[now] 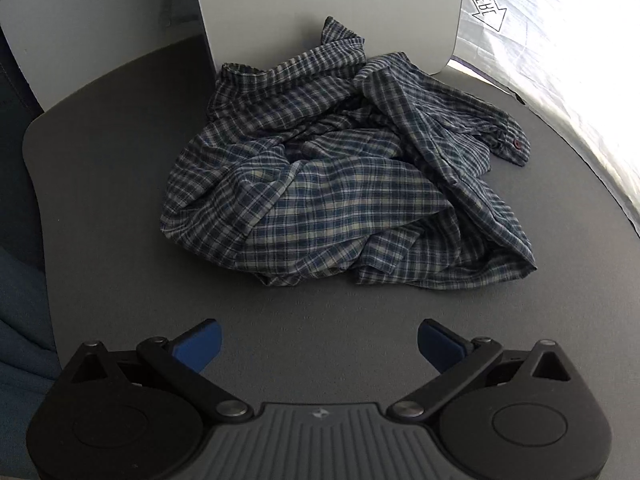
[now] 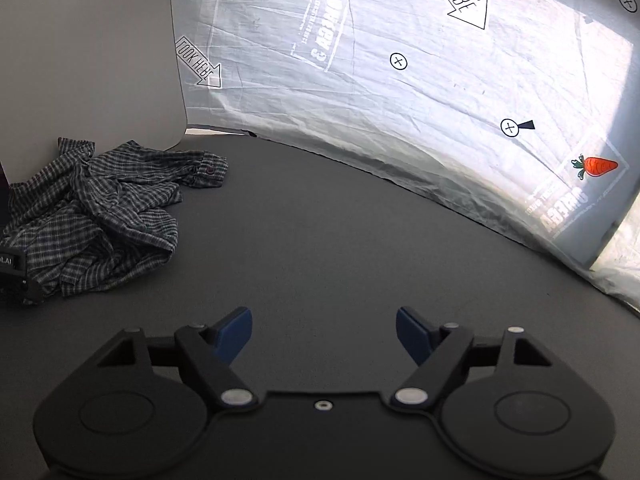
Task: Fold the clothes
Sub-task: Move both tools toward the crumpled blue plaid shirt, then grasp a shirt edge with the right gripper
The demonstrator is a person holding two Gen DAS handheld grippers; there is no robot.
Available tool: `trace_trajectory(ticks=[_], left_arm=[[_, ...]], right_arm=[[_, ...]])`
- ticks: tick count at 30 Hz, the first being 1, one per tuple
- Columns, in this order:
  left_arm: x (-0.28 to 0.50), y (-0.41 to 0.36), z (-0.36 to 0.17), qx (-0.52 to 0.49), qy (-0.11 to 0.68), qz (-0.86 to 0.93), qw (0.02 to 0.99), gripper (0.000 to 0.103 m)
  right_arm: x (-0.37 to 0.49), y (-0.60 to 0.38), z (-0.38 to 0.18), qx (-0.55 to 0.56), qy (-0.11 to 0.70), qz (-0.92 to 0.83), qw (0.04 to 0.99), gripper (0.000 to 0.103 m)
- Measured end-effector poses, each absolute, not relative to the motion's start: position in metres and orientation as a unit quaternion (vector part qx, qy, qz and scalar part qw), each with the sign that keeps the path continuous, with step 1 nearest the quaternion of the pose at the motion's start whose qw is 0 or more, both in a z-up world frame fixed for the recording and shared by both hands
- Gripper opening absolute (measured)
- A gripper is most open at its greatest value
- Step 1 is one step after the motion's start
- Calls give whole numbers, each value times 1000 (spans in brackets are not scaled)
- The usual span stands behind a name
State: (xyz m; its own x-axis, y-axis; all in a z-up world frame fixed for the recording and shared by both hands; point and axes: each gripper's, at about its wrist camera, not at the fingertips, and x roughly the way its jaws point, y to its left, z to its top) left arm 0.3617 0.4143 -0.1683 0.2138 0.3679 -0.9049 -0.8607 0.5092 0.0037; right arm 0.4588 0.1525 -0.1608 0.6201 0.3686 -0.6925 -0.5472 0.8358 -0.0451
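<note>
A crumpled blue-and-white plaid shirt (image 1: 332, 172) lies in a heap on the dark grey table (image 1: 120, 200), with a buttoned cuff (image 1: 514, 146) sticking out to its right. My left gripper (image 1: 319, 346) hovers just short of the heap, open, with nothing between its blue fingertips. In the right wrist view the same shirt (image 2: 100, 208) sits far to the left, its cuff (image 2: 208, 168) pointing right. My right gripper (image 2: 324, 334) is open and empty over bare table (image 2: 360, 240), well to the right of the shirt. A black part of the left tool (image 2: 14, 276) shows at the left edge.
A white upright panel (image 1: 328, 8) stands just behind the shirt. A white printed sheet (image 2: 440, 92) with arrows, carrots and cross marks borders the table's far and right side. Blue fabric (image 1: 20, 320) lies beyond the table's left edge.
</note>
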Motion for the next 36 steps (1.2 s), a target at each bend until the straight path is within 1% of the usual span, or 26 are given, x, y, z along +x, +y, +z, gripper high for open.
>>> trace_trajectory(ticks=[1,3,9,11,13,14,15,16,17,18,20,23,27,30,36], left_arm=[[365,429,-173,-268,466,432,724,103],[367,447,-179,-274,463,438,720,103],[373,498,-197,-290,452,456,710,102],[375,503,-201,-297,450,448,713,102],[378,505,-204,-299,450,444,714,102],[379,505,-205,-298,451,444,714,102],[380,506,-205,-296,453,444,714,102],[381,506,-206,-295,454,444,714,102],[382,505,-206,-294,455,443,714,102],[382,504,-205,-291,457,444,714,102],[383,500,-202,-286,461,444,713,102],[386,483,-193,-262,469,440,720,102],[383,434,-180,-248,477,400,742,102],[381,397,-169,-236,483,369,758,102],[377,324,-148,-213,492,306,787,102]], right_arm=[[465,173,-168,-128,357,274,884,79],[474,206,-180,-129,364,302,871,73],[495,287,-213,-143,378,390,827,61],[496,307,-222,-155,376,406,819,60],[497,320,-228,-163,375,409,816,53],[498,324,-230,-163,376,409,815,39],[501,324,-231,-150,387,408,813,18],[505,323,-232,-137,397,408,811,11],[508,323,-234,-124,407,407,808,6],[509,321,-233,-114,409,405,810,3],[504,313,-227,-106,399,398,819,1],[497,293,-216,-88,385,384,835,0],[486,250,-199,-67,378,355,852,0],[472,206,-190,-61,378,329,863,0],[429,76,-178,-56,386,244,888,0]])
